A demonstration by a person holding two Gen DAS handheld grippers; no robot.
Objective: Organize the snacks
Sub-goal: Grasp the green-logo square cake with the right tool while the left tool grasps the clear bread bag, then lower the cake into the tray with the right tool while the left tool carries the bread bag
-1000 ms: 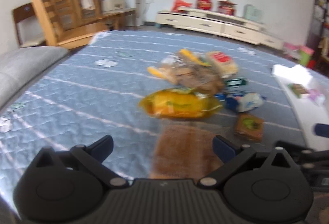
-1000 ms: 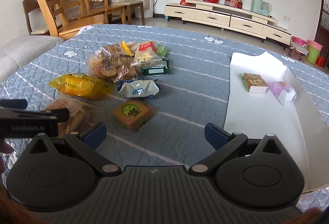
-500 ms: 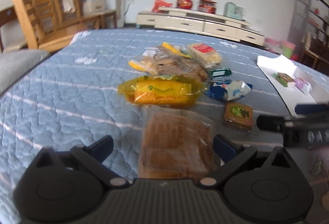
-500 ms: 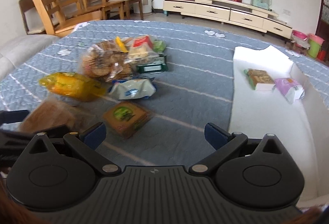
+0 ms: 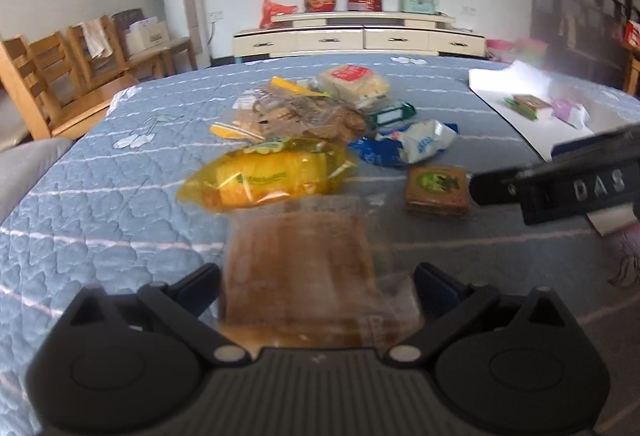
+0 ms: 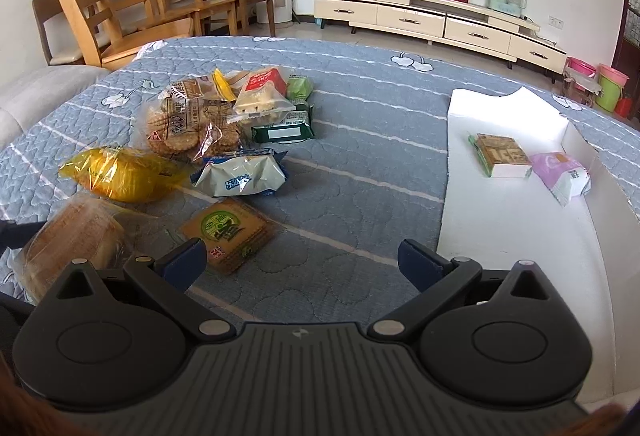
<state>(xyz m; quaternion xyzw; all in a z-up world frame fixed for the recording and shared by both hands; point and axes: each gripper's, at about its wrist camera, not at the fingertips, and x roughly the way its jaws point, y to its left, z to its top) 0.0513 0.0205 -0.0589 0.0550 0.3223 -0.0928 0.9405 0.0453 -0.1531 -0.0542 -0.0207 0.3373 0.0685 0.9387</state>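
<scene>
Bread bag [image 5: 298, 268] blurred between closing left fingers [image 5: 200, 282], right fingers [image 6: 416, 262] spread empty.

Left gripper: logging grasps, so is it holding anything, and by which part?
Nothing gripped yet. The left gripper is closing around the bread bag's near end; the right gripper is empty.

A broad strip of bare quilt [image 6: 360, 172] lay open between the pile of snacks [image 6: 208, 140] and the white tray [image 6: 520, 236], wide enough for a gripper to pass. The bread bag [image 5: 298, 268] filled the gap between the left gripper's [image 5: 316, 276] closing jaws. The right gripper [image 5: 560, 184] reached across just beside the brown biscuit pack [image 5: 437, 188].
</scene>
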